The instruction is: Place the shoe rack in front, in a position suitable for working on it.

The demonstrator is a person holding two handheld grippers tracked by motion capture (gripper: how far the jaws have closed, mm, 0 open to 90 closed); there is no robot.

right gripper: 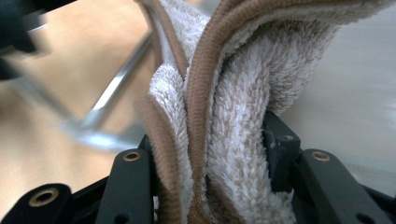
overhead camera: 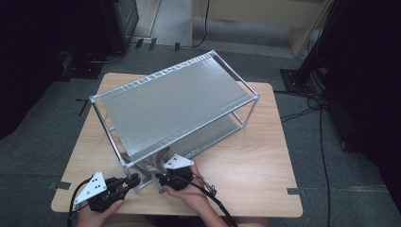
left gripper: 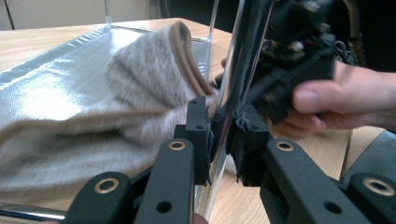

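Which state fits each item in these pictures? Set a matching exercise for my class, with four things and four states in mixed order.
Things:
1. left claw
2. right claw
3. towel
4. rack

States:
A. stands on the wooden table
B. bunched, beige with a brown edge
C. clamped on the rack's shiny post
D. shut on folds of terry cloth

Pairs: 1-C, 2-D, 3-B, 4-A
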